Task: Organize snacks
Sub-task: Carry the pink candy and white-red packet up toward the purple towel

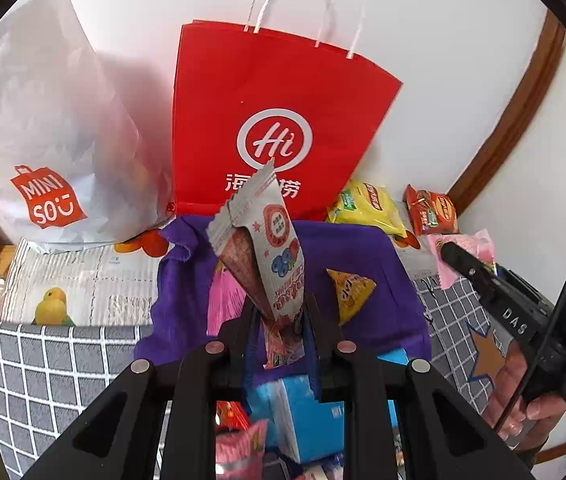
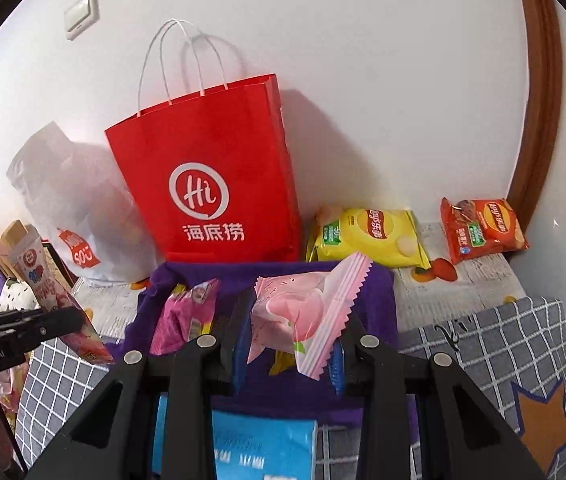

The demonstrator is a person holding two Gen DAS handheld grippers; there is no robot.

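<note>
1. A white wall (image 2: 363,60) backs a surface covered in printed paper (image 1: 95,280) and a grey checked cloth (image 2: 503,340); a brown curved frame (image 2: 539,100) stands at the right.
2. A stiff red paper bag (image 2: 211,168) with white cord handles stands upright beside a crumpled white plastic bag (image 1: 55,128); a purple fabric bag (image 1: 379,256) sits open in front.
3. The left gripper (image 1: 281,320) pinches a white berry-print packet (image 1: 271,248) above the purple bag.
4. The right gripper (image 2: 295,340) clamps a glossy pink wrapper (image 2: 307,312) over the same bag.
</note>
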